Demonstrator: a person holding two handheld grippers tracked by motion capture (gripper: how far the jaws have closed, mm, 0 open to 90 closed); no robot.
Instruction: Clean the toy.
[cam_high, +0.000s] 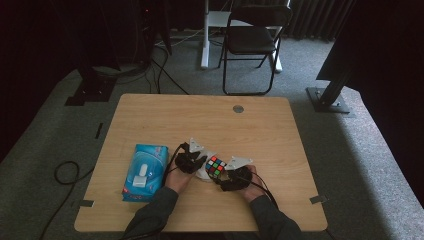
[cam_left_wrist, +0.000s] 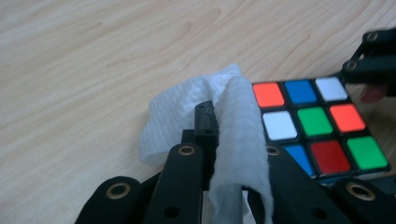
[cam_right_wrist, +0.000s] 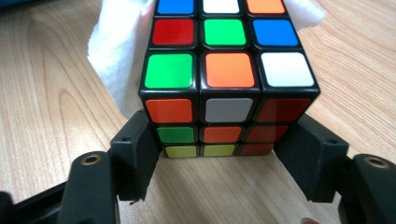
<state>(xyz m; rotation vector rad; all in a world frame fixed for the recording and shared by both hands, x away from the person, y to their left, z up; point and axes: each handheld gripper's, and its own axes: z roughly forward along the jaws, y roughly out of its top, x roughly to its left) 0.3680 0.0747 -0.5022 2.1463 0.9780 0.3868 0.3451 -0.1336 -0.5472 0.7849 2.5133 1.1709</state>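
A scrambled colour cube (cam_high: 216, 166) sits on the wooden table (cam_high: 200, 115) between my two hands. My right gripper (cam_right_wrist: 217, 158) has its jaws on either side of the cube (cam_right_wrist: 224, 70), and the pads press its lower side faces. My left gripper (cam_left_wrist: 236, 135) is shut on a white tissue (cam_left_wrist: 182, 107), which drapes over its jaws and lies against the cube's (cam_left_wrist: 317, 126) left edge. In the high view the left gripper (cam_high: 200, 162) is just left of the cube and the right gripper (cam_high: 222, 179) just below it. Part of the tissue (cam_right_wrist: 116, 56) bunches behind the cube.
A blue tissue pack (cam_high: 145, 171) lies on the table left of my left hand. A small round grommet (cam_high: 238, 108) sits near the far edge. A black folding chair (cam_high: 252, 40) stands on the carpet beyond the table.
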